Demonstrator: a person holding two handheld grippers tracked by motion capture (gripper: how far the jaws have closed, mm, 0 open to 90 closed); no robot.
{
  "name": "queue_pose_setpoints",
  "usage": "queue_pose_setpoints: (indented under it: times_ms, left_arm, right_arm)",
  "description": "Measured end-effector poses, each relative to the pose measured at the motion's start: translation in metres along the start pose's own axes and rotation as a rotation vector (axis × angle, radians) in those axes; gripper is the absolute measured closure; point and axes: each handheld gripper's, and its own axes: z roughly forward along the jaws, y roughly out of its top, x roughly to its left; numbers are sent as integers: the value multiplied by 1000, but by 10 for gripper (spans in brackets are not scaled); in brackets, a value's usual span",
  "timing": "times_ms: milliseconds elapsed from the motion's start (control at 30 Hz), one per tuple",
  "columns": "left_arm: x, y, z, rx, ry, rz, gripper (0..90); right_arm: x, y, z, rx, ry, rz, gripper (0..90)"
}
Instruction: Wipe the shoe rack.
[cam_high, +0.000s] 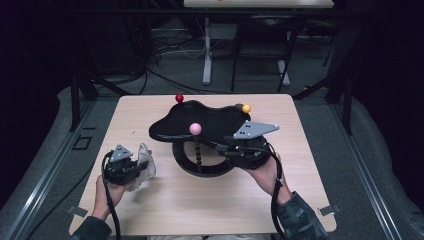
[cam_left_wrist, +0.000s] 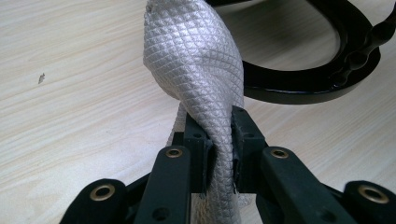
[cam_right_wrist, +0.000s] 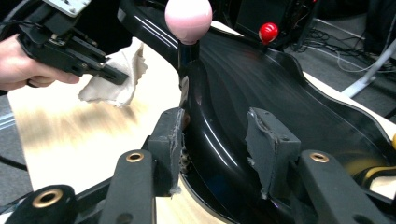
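A glossy black wavy tray (cam_high: 210, 120) stands on a beaded post (cam_high: 199, 150) over a black ring base (cam_high: 187, 162). A pink ball (cam_high: 195, 129), a red ball (cam_high: 179, 98) and an orange ball (cam_high: 246, 108) rise from it. My right gripper (cam_high: 227, 145) grips the tray's near rim; in the right gripper view its jaws (cam_right_wrist: 217, 140) straddle the rim (cam_right_wrist: 219, 116) just below the pink ball (cam_right_wrist: 188, 18). Left of the base, my left gripper (cam_high: 139, 165) is shut on a grey quilted cloth (cam_left_wrist: 196, 60), which stands up from the jaws beside the ring (cam_left_wrist: 303, 88).
The light wooden table (cam_high: 200, 210) has bare room in front and at the far left. Beyond the table's far edge are dark floor, cables and the legs of another table (cam_high: 207, 60). Black frame bars (cam_high: 75, 100) stand to either side.
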Motion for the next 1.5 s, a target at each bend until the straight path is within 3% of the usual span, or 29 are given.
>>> queue_pose_setpoints:
  times_ms: [367,433,900,967,1000,1133,1167,1267,1500]
  left_arm:
    - [-4,2,-1,-7,-13,2,793]
    - [-5,2,-1,-14,-20,-4,795]
    - [-18,12,-5,-63,-47,4,813]
    - [-23,16,-8,-77,-53,14,815]
    - [-28,20,-12,-91,-63,23,819]
    - [-38,27,-16,-105,-74,37,819]
    - [-43,29,-18,-109,-74,39,820]
    - [-55,34,-22,-112,-78,60,820]
    - [-78,49,-29,-128,-95,88,820]
  right_arm:
    - [-7,-1,3,-15,-3,-4,553]
    - [-9,0,4,-11,-28,-9,548]
    - [-15,1,14,-18,-56,-15,530]
    - [-14,1,14,-17,-55,-10,532]
    - [-12,2,11,-5,-81,-16,537]
    - [-14,2,9,-19,-55,-6,540]
    - [-14,1,8,-11,-72,-8,540]
    - [-15,1,10,-26,-46,-7,546]
    - [-14,1,11,-27,-45,-6,556]
